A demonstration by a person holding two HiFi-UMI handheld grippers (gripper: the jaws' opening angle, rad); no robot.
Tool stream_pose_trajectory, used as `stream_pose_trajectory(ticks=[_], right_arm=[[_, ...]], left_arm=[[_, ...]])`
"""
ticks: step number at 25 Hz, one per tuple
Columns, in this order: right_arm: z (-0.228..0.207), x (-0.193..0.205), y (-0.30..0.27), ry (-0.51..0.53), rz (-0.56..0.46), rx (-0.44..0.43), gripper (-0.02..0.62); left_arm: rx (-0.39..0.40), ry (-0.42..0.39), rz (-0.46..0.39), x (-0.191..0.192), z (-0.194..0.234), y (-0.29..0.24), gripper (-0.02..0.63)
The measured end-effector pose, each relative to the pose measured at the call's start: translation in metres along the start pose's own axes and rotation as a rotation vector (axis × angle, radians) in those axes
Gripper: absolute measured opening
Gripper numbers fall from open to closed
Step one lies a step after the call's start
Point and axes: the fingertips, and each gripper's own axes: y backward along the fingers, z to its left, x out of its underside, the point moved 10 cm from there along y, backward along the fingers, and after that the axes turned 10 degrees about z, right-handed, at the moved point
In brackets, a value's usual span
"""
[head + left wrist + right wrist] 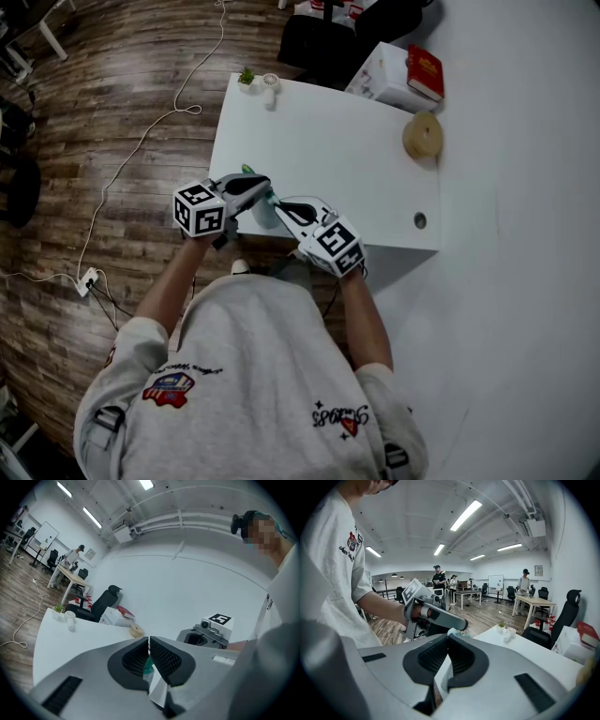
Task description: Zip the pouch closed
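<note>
Pouch (265, 210): thin, pale, with green trim, at centre frame over the near edge of the flat, matte white table (328, 159). Left gripper (149, 640): ribbed black pads pressed together, pinching the pouch material. Right gripper (447, 637): ribbed pads likewise closed on a pale fold of it.

Pouch (263, 213): small, pale with a teal-green part, mostly hidden, held just above the near edge of the white table (319, 155) toward its near-left corner, pinched in the closed jaws of left gripper (269, 194) and right gripper (280, 207); zip state indiscernible.
</note>
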Motion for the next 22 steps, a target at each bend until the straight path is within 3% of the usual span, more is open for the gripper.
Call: stream_pose_trajectory(ticks=[10, 16, 22], right_arm=[[0.002, 0.002, 0.001, -0.013, -0.002, -0.007, 0.008], [0.004, 0.000, 0.003, -0.021, -0.047, -0.022, 0.006], [0.004, 0.001, 0.003, -0.028, -0.052, -0.037, 0.008]], left_arm=[[0.003, 0.000, 0.009, 0.002, -0.001, -0.001, 0.011], [-0.061, 0.031, 0.021, 0.006, 0.009, 0.005, 0.009], [-0.070, 0.023, 0.023, 0.006, 0.014, 0.011, 0.008]])
